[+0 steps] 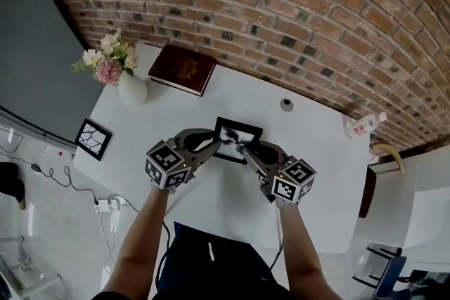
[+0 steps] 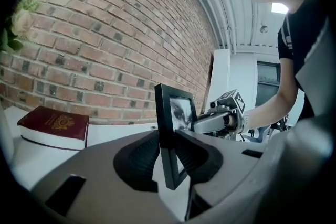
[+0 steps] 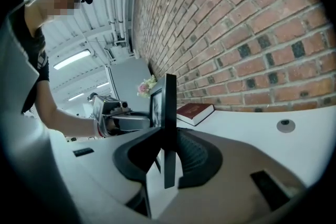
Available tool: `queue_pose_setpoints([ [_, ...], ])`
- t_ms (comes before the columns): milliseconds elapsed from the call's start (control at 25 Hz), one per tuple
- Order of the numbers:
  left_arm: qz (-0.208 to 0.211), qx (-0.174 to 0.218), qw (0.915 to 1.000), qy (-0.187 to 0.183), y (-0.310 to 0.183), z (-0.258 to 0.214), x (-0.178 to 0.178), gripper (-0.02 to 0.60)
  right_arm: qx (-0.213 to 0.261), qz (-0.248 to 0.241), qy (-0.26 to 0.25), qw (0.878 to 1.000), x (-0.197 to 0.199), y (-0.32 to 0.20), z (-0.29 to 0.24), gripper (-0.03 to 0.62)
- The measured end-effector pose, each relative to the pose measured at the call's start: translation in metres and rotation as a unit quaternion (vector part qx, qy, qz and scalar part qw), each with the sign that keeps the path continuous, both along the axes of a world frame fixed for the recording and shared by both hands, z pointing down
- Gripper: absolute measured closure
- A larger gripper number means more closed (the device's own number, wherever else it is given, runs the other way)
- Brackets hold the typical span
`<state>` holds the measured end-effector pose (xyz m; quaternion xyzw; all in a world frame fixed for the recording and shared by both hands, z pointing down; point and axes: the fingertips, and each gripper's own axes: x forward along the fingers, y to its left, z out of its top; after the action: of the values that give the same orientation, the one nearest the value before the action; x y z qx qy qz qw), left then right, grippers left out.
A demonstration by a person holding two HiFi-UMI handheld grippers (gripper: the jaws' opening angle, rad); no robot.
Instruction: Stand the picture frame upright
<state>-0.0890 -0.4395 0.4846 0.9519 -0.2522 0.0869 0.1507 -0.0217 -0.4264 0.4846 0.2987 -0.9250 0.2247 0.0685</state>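
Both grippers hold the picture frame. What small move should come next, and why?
Probably lower the picture frame onto the table before releasing: the left gripper and right gripper pinch its two side edges, it looks upright, but its footing is not visible.

The left tongs (image 2: 167,140) pinch one edge of the black picture frame (image 2: 177,112), with the right tongs (image 2: 197,124) opposite.

Bare tabletop (image 1: 323,165) right; vase (image 1: 133,89) left

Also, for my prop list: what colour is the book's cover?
The book is dark red with a gold emblem; head view shows it best.
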Motion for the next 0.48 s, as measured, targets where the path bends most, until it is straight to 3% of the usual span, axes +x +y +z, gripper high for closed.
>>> queue_pose_setpoints([
  [480,0.042,-0.004,0.9987,-0.028,-0.075,-0.003,0.003,0.479,0.013,0.05,0.012,0.999,0.001,-0.068,-0.004,0.5],
])
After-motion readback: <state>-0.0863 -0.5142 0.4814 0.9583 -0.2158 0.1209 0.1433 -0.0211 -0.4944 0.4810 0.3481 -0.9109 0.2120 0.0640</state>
